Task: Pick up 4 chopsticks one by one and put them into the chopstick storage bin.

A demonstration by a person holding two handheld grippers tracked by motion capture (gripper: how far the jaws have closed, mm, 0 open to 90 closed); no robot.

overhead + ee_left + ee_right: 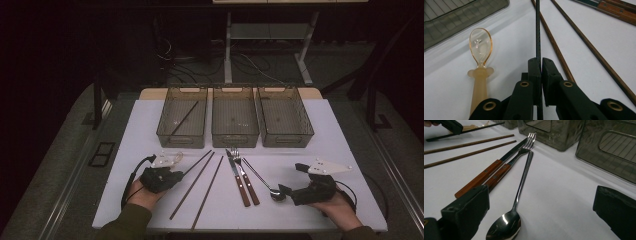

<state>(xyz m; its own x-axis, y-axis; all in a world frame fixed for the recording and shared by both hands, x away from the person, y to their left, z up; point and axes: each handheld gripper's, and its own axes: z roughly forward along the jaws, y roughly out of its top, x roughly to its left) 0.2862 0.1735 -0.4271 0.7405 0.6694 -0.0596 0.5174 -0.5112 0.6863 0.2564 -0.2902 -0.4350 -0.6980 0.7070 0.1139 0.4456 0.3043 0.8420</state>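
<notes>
Left tongs (541, 61) pinch a dark chopstick (538, 30) at the worktop's (310, 150) eight o'clock, probably bound for the left bin (182, 116); right tongs (285, 190) gape around a steel spoon (510, 220) at four o'clock.

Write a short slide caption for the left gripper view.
Left gripper clamps a dark chopstick beside an amber spoon.

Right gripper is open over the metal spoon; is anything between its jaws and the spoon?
Nothing visible. The right gripper has its jaws wide apart either side of the metal spoon, bowl nearest. The fork lies beside the handle's far end, away from the bowl.
</notes>
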